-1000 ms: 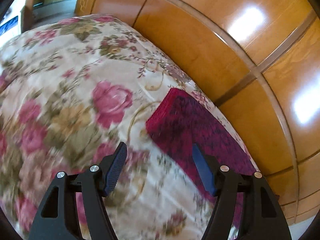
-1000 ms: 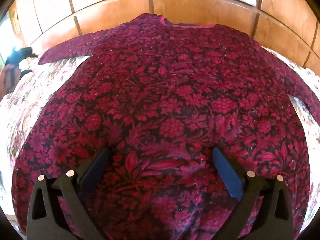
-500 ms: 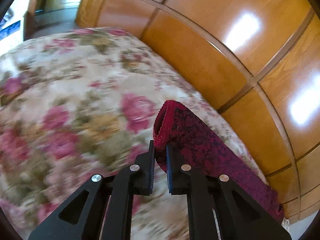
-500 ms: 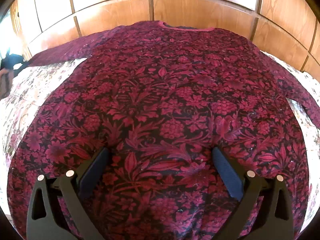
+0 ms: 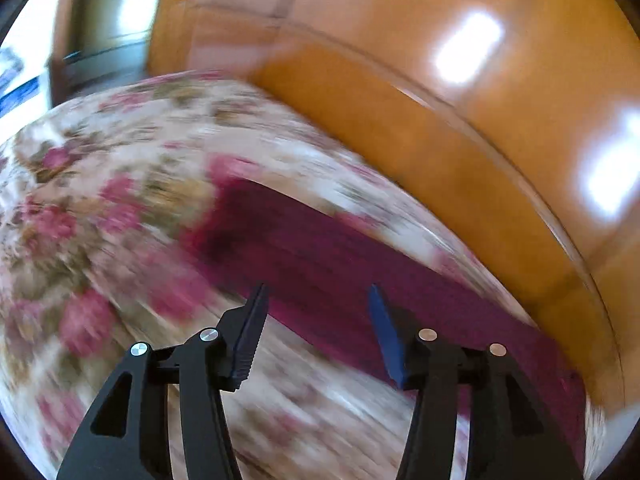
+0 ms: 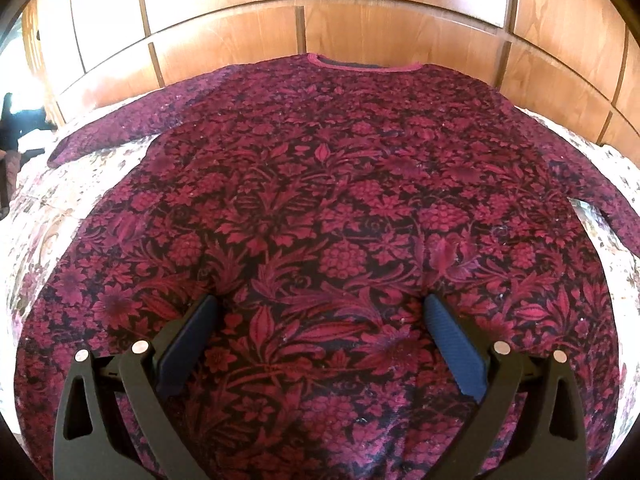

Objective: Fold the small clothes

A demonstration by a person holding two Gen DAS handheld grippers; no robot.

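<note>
A dark red floral sweater (image 6: 320, 208) lies flat on the bed, neck toward the wooden wall, both sleeves spread out. My right gripper (image 6: 320, 312) is open and empty over its lower middle. In the blurred left wrist view the left sleeve (image 5: 320, 256) lies stretched along the bed edge. My left gripper (image 5: 316, 304) is open and empty just above the sleeve.
A floral bedspread (image 5: 100, 208) covers the bed. A glossy wooden panel wall (image 6: 400, 20) runs close behind the sweater and also shows in the left wrist view (image 5: 440, 120). The left gripper's dark shape (image 6: 16, 128) shows at the far left of the right wrist view.
My left gripper shut on the sleeve cuff, pulled it out straight, then opened and let it go. The right gripper stayed open over the sweater.
</note>
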